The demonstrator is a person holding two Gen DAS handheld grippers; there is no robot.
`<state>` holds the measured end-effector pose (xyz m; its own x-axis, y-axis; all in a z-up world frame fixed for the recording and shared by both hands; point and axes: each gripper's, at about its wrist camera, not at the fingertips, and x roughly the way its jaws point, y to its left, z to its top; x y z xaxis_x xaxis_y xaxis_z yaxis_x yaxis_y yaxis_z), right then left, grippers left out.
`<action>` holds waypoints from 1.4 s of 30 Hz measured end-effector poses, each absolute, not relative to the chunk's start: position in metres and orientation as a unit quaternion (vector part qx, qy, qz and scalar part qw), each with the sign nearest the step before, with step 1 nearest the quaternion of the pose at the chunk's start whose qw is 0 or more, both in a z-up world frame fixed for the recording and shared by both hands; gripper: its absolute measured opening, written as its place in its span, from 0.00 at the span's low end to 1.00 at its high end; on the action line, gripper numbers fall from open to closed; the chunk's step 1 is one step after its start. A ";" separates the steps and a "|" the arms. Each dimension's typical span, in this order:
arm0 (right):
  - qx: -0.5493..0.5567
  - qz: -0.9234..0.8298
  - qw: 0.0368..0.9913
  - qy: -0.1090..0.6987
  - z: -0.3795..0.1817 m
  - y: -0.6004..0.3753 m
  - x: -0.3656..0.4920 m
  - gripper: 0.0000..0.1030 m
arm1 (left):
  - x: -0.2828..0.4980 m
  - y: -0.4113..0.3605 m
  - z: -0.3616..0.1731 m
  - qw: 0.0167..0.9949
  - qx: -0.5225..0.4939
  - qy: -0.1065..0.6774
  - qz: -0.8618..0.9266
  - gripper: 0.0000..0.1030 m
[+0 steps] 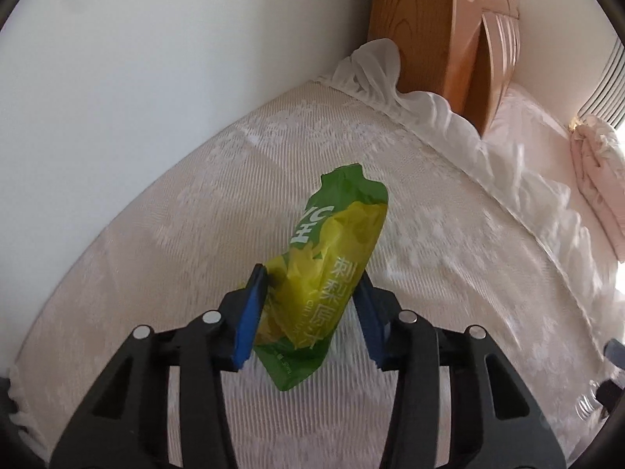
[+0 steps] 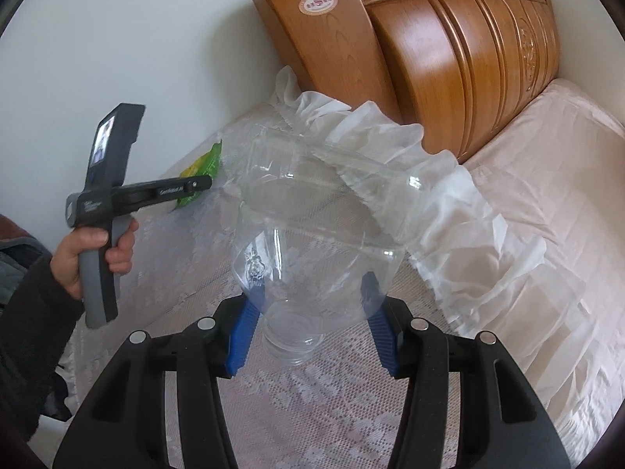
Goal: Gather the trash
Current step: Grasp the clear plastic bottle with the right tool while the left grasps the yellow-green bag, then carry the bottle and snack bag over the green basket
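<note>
My left gripper [image 1: 310, 279] is shut on a green and yellow snack pouch [image 1: 332, 262] and holds it above the lace cover [image 1: 195, 234]. The pouch sticks out ahead of the blue pads. In the right wrist view the left gripper [image 2: 203, 183] shows at the left, held by a hand, with the pouch [image 2: 201, 168] in its tips. My right gripper [image 2: 310, 293] is shut on a clear plastic bottle [image 2: 312, 226], gripped near its neck with the mouth toward the camera, above the lace cover [image 2: 312, 410].
A wooden headboard [image 2: 449, 58] leans at the back against a white wall [image 2: 117, 39]. A white ruffled edge [image 2: 449, 203] borders the lace cover. A pink bed [image 2: 547, 164] lies to the right, with folded pink bedding [image 1: 597, 179] on it.
</note>
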<state>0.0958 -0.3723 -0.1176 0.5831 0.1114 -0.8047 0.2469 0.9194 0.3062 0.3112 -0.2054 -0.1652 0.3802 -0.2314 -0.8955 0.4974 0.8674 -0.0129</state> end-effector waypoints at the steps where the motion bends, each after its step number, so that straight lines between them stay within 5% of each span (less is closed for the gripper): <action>1: 0.196 -0.038 0.868 0.455 -0.117 -0.370 0.094 0.51 | 0.304 -0.201 -0.161 0.821 0.124 0.511 -0.221 0.40; 25: 0.213 -0.043 0.852 0.477 -0.102 -0.305 -0.041 0.51 | 0.074 -0.110 -0.087 0.827 0.057 0.509 -0.233 0.40; 42: 0.244 -0.133 0.839 0.468 -0.100 -0.318 -0.126 0.51 | -0.003 -0.164 -0.086 0.782 0.110 0.503 -0.350 0.40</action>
<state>-0.1256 -0.3182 -0.1004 0.5272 0.0057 -0.8497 0.4511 0.8455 0.2856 -0.0034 -0.1644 -0.0861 0.2485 -0.4379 -0.8640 0.6584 0.7306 -0.1809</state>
